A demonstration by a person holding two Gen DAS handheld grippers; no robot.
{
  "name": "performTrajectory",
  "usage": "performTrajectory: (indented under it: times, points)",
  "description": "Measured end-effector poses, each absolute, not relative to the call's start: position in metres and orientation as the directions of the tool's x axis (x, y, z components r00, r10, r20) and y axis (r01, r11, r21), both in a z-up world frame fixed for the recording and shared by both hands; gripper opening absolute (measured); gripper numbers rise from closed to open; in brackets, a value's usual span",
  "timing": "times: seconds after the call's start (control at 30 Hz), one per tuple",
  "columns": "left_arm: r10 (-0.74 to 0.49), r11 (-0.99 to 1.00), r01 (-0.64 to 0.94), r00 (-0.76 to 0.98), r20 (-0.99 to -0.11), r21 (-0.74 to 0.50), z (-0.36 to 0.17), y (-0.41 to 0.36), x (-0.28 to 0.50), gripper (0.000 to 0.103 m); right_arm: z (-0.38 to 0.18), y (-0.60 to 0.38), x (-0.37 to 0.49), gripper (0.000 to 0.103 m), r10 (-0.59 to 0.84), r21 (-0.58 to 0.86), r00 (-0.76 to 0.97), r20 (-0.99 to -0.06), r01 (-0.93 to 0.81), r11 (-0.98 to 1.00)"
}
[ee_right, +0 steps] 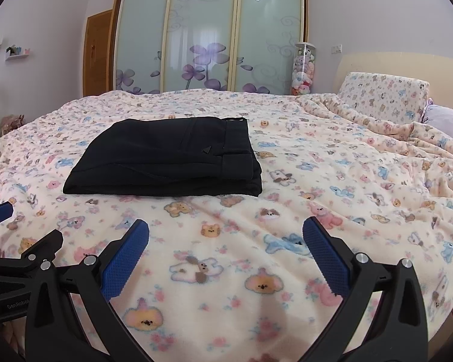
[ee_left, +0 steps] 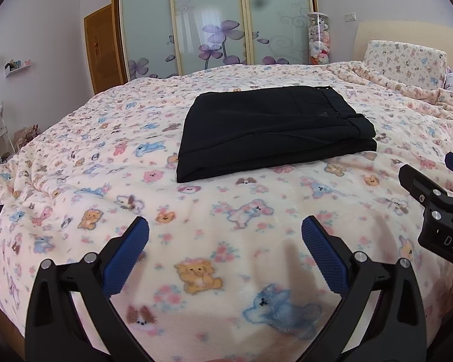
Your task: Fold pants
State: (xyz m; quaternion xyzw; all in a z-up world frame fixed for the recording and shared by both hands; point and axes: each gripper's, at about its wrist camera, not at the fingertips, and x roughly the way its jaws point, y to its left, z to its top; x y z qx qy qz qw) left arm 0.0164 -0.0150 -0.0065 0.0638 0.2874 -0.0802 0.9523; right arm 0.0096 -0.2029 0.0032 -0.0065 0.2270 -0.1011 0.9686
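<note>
A: Start at your own tools. What are they doing?

B: Your left hand-held gripper (ee_left: 225, 250) stands wide apart and empty above the blanket (ee_left: 75, 157), near the bed's near edge. Your right hand-held gripper (ee_right: 225, 250) is the same: spread, nothing between its pads. They sit side by side, each just catching the other at the rim of its view.

A: And the pants?

B: The pants (ee_right: 166, 158) lie well ahead of both tools, around the middle of the bed, as a flat black stack of several layers with the waistband (ee_right: 237, 147) on top toward the headboard side. To my eye the folding looks done or nearly so.

A: How will they handle if you touch them again?

B: Judge them light, soft and limp; the layers will slide on each other. Take the thick folded edge nearest you, pinching all the layers at once, one tool at each near corner.

A: Anything you can't make out?

B: The black cloth swallows detail, so you can't count layers or see where the hems ended up. The far edge is hidden by the stack itself. The near bed edge is cut off below your tools.
</note>
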Motion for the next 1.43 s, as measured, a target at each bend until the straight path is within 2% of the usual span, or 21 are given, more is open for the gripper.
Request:
performTrajectory:
  times: [1.43]
  points:
    - [-0.139,0.978,0.202,0.822,-0.553,0.055,-0.004,-0.014,0.015,0.101,-0.001,-0.208,0.02,0.102,-0.174,-0.059,0.869,-0.462,0.166,0.984]
